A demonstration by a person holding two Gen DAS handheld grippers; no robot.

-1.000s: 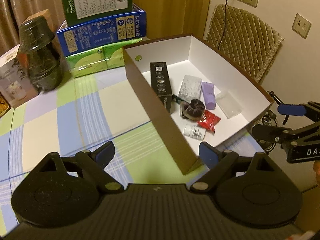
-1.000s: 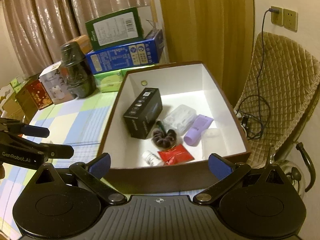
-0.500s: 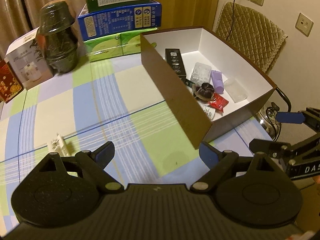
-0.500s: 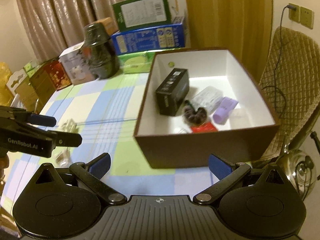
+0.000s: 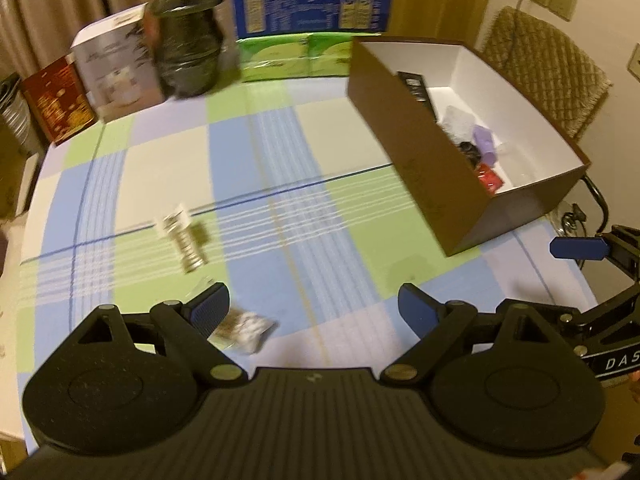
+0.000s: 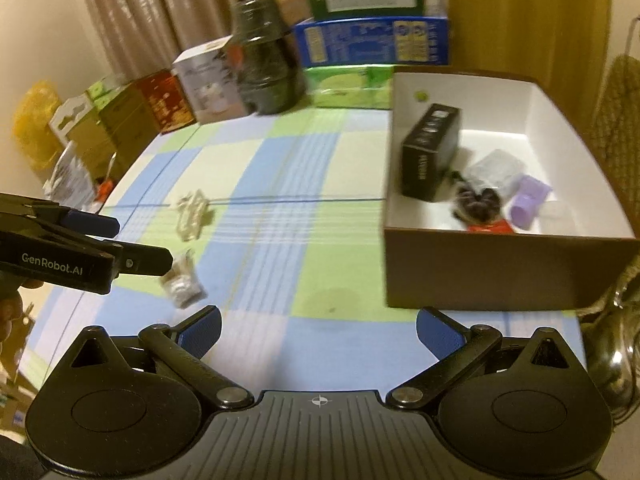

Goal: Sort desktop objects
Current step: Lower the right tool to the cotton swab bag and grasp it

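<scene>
Both grippers pulled back from box (image 6: 500, 272) — two packets (image 5: 244, 326) now visible.

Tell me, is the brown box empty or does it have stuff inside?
Not empty. The brown box holds a black carton, a purple tube, a red packet and a dark scrunchie.

**Open cloth in the middle, walls at back and right**

The checked tablecloth (image 6: 280, 184) lies bare mid-table. The brown box (image 6: 480, 276) blocks the right; stacked cartons (image 6: 372, 44) and a dark jar (image 6: 264, 64) line the back. Two small packets (image 5: 184, 236) sit left of centre.
</scene>
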